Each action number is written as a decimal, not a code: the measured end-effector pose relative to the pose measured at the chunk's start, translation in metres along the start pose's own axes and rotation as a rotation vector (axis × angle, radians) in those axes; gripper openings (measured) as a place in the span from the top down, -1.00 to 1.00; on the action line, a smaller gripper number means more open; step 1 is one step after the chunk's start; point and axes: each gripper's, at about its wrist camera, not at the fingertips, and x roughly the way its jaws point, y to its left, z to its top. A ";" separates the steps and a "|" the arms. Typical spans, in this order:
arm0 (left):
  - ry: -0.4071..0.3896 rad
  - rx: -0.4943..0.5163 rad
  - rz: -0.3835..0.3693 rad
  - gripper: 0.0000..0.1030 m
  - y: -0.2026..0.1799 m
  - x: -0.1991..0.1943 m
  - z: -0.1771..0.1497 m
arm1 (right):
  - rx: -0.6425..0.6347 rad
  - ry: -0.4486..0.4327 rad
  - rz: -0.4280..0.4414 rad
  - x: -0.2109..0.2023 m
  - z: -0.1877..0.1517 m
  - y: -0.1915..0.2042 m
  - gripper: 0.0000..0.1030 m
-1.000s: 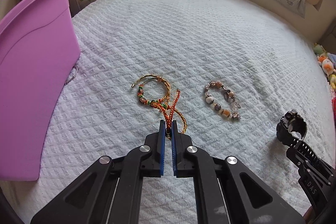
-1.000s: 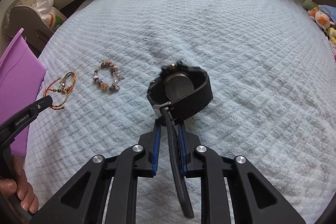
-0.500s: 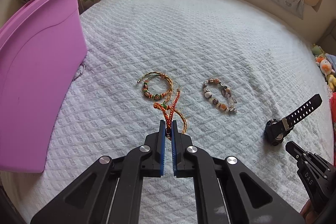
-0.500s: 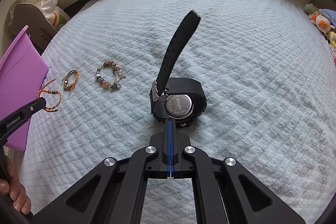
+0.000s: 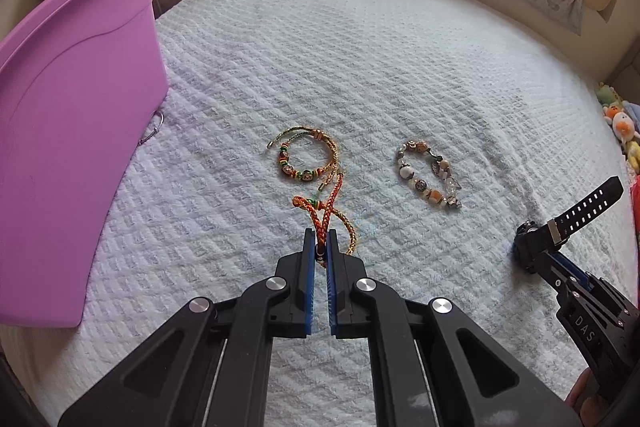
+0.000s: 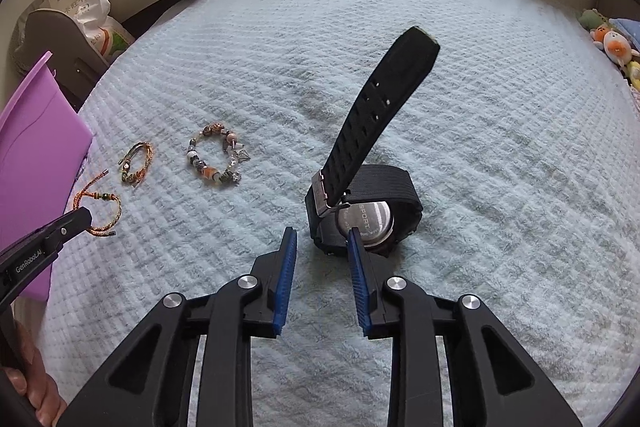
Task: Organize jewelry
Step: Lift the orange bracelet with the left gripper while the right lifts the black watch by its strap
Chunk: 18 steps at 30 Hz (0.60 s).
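Left gripper [image 5: 320, 242] fingers clenched on cord bracelet [image 5: 325, 217] lying on bed [image 5: 360, 67]; lift slowly toward bin [image 5: 76, 147]. Right gripper [image 6: 322, 243] released beside watch [image 6: 362, 203].

The purple bin [image 5: 76, 131] runs off the left edge — its inside is hidden. The watch [image 6: 362, 211] lies face down, dial unseen; only "SPORT" reads on its back. The end of the orange cord bracelet [image 5: 320, 215] vanishes between the left gripper [image 5: 320, 247] pads.
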 end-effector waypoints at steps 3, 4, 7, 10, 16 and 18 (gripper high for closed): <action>0.004 -0.001 -0.001 0.89 0.001 0.002 0.000 | 0.001 0.002 -0.006 0.006 0.002 0.002 0.51; 0.006 -0.002 -0.002 0.89 0.001 0.003 0.000 | 0.003 0.004 -0.007 0.008 0.003 0.002 0.51; 0.009 -0.003 -0.004 0.89 0.002 0.005 0.000 | 0.008 0.003 -0.009 0.013 0.006 0.003 0.51; 0.011 -0.005 -0.004 0.89 0.003 0.007 0.000 | 0.009 0.004 -0.010 0.019 0.009 0.005 0.51; 0.015 -0.008 -0.002 0.89 0.005 0.009 0.001 | 0.008 -0.001 -0.017 0.027 0.014 0.008 0.53; 0.017 -0.009 -0.001 0.89 0.006 0.010 0.001 | 0.008 -0.003 -0.022 0.029 0.015 0.008 0.65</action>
